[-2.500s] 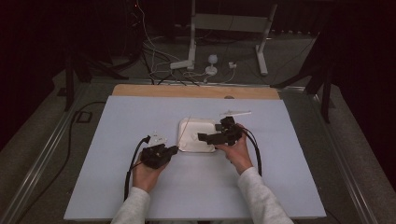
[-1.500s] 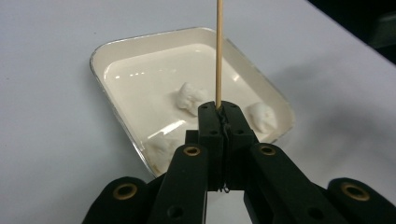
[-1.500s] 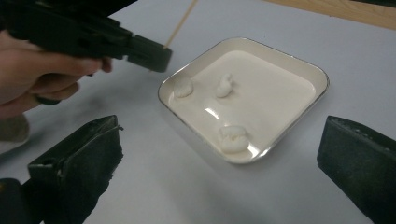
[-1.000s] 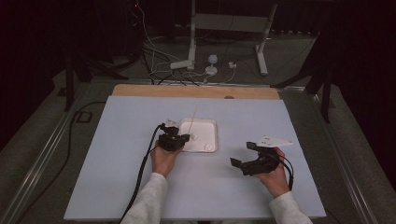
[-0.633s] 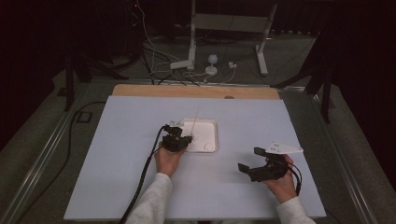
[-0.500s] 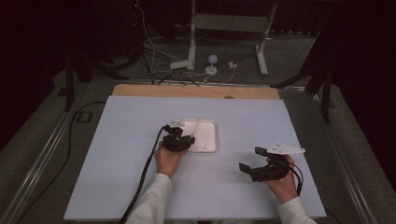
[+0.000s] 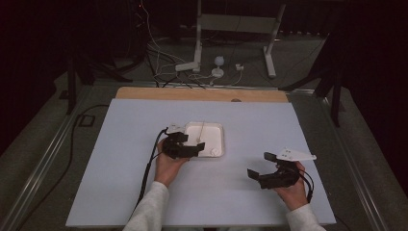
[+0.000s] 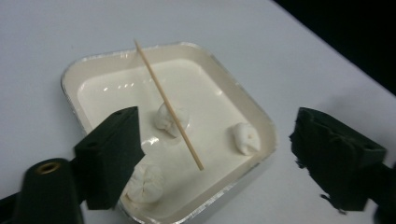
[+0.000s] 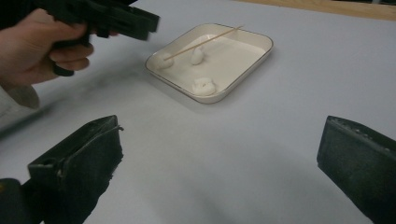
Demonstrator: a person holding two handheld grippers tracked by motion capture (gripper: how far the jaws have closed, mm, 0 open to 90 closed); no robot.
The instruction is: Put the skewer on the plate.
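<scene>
A white square tray with a silver rim holds three white doughy lumps. A thin wooden skewer leans from the far rim across the middle lump, its near end raised. My left gripper hovers at the tray's near-left edge. Its jaws have just been opening and stand wide, with nothing pressed between them. One lump sits partly behind its left jaw. My right gripper is open over bare table, off to the tray's right.
The table is covered by a pale blue-white sheet with a wooden strip along its far edge. Cables trail from both grippers toward the person. Stand legs and wires lie on the floor beyond the table.
The right gripper left the tray and moved down to the right. The left gripper came to the tray, then opened its jaws and rose slightly.
</scene>
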